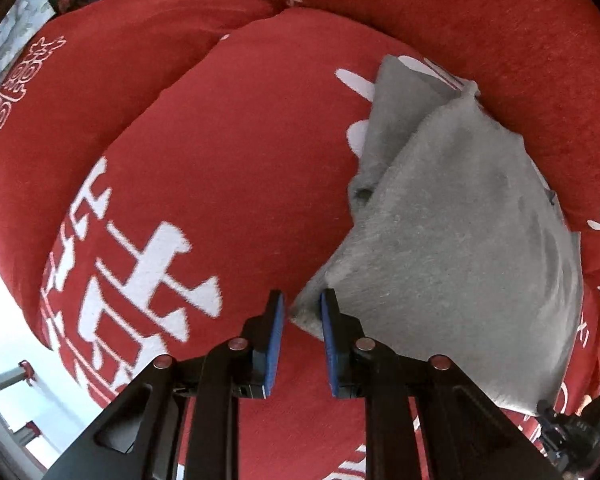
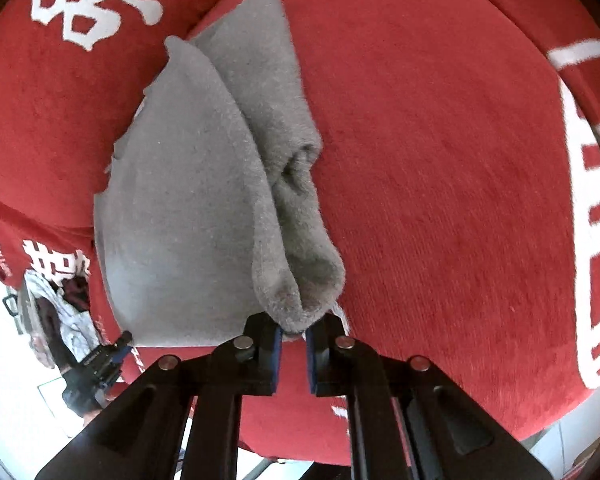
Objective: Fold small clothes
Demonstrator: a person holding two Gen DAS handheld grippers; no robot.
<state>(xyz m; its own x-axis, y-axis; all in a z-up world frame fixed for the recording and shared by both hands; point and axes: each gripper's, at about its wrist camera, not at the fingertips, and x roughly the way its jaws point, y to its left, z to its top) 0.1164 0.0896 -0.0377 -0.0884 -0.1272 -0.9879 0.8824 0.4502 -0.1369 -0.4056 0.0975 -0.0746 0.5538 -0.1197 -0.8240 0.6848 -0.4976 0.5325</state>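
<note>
A grey fleece garment (image 1: 460, 240) lies partly folded on a red cushion (image 1: 220, 160) printed with white characters. My left gripper (image 1: 303, 316) points straight down, and its blue pads pinch the garment's near corner. In the right wrist view the same garment (image 2: 180, 200) shows a rolled fold along its right side. My right gripper (image 2: 294, 336) is shut on the bunched end of that fold. Each gripper also shows small in the other's view: the right gripper (image 1: 560, 428) at the cloth's far corner, the left gripper (image 2: 104, 356) at the lower left.
The red cushion (image 2: 440, 200) stretches wide to the right of the garment. Another red cushion (image 1: 500, 40) rises behind. White floor (image 1: 4, 320) and a metal frame (image 1: 20, 376) lie past the cushion's left edge. A heap of other clothes (image 2: 60, 312) sits lower left.
</note>
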